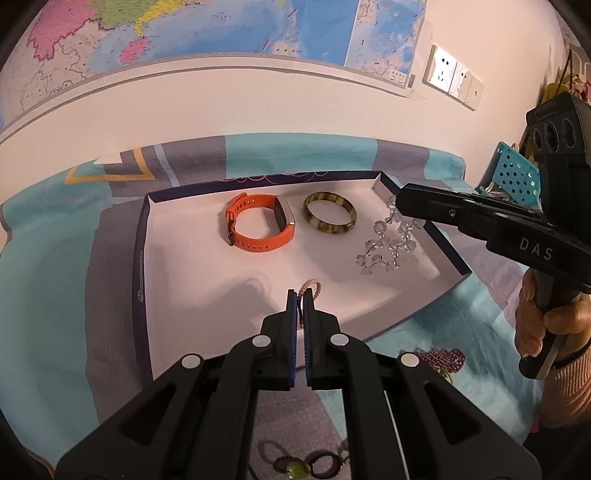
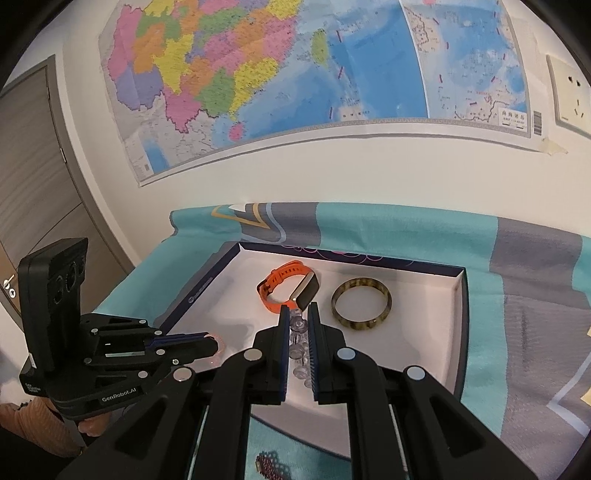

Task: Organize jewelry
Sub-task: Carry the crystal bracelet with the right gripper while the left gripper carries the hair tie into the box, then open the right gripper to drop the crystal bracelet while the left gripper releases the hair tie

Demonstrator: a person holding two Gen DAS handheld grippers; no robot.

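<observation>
Tray: left half open to you
Your way is free over the bare left floor of the tray [image 1: 177, 266]; orange watch [image 1: 258, 227], bangle [image 1: 330, 218] and crystal beads [image 1: 388, 243] crowd its right.

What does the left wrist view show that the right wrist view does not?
Only the left wrist view: a hand holding the right gripper, a blue perforated basket, and a dark ring piece with a green bead. Only the right wrist view: a grey door. Both: the white tray, orange watch, mottled bangle, clear bead string, pink chain in the left gripper, purple beads and wall map.
</observation>
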